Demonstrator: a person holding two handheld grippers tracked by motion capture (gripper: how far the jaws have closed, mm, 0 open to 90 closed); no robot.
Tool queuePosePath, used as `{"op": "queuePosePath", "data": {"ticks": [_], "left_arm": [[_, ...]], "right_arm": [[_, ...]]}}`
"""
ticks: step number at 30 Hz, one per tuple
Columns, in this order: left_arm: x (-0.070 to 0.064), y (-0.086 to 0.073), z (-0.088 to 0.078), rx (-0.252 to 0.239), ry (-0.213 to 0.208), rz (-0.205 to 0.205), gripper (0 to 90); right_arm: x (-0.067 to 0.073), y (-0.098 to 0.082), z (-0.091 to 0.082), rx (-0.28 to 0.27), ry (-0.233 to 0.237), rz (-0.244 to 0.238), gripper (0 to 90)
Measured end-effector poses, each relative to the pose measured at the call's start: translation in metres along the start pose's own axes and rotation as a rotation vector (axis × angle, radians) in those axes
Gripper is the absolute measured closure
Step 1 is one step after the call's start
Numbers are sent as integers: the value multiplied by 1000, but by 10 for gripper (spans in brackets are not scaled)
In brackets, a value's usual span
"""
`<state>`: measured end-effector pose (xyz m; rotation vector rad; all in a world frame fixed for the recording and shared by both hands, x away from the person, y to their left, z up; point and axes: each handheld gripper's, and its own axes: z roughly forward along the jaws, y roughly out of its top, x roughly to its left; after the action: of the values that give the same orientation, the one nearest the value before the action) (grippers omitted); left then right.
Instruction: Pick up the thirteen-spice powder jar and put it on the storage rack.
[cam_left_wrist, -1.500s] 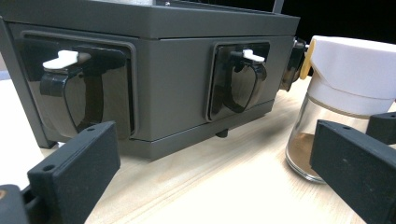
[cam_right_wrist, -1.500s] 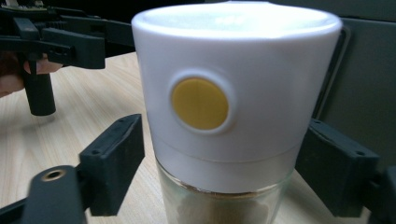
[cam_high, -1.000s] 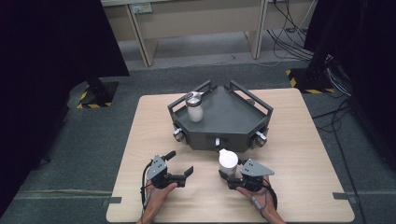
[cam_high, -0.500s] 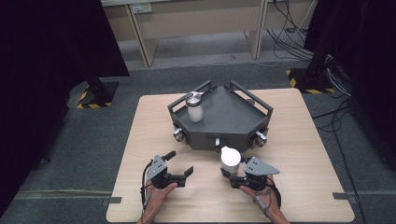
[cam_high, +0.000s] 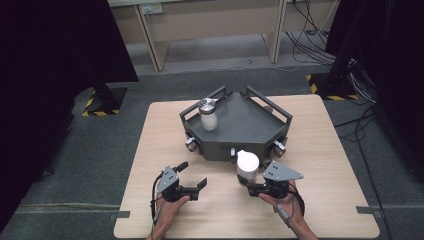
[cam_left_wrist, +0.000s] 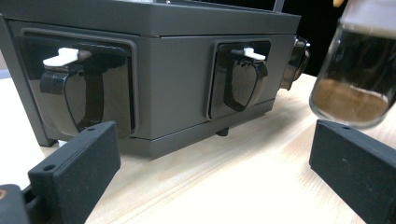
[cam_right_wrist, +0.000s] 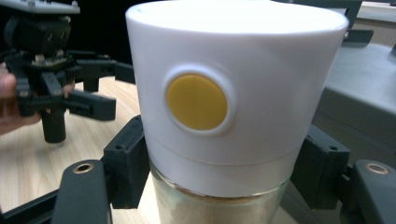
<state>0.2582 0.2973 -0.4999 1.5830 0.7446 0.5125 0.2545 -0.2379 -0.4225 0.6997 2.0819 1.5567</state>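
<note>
The right gripper (cam_high: 254, 186) clamps a white-capped jar (cam_high: 247, 166), held off the table (cam_high: 325, 200) at the grey tray's (cam_high: 250, 125) six o'clock. At nine o'clock from it, the left gripper (cam_high: 192, 175) rests open, empty.

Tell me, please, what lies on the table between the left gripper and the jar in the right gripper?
Nothing: bare wooden table separates the left gripper from the white-capped jar, seen in the high view.

Jar (cam_right_wrist: 219, 116): white cap with a yellow round dot, clear glass, tan powder inside. Rack (cam_high: 245, 127) behind the jar: dark grey, white latches. Second jar (cam_high: 208, 116) on the rack: white, silvery top. Table (cam_high: 340, 165): pale wood grain. Grippers (cam_high: 187, 181): black.
</note>
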Motion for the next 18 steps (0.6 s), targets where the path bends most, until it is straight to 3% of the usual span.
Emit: {"op": "queuePosePath", "data": {"ticks": [7,18], "left_arm": [[1,0,0,0,1,-2,13],[1,-1,0,2,3,-7,15]], "right_arm": [[-8,23,0,7,-3,-10,308],[-22,51,4,0,-6,17,308]]}}
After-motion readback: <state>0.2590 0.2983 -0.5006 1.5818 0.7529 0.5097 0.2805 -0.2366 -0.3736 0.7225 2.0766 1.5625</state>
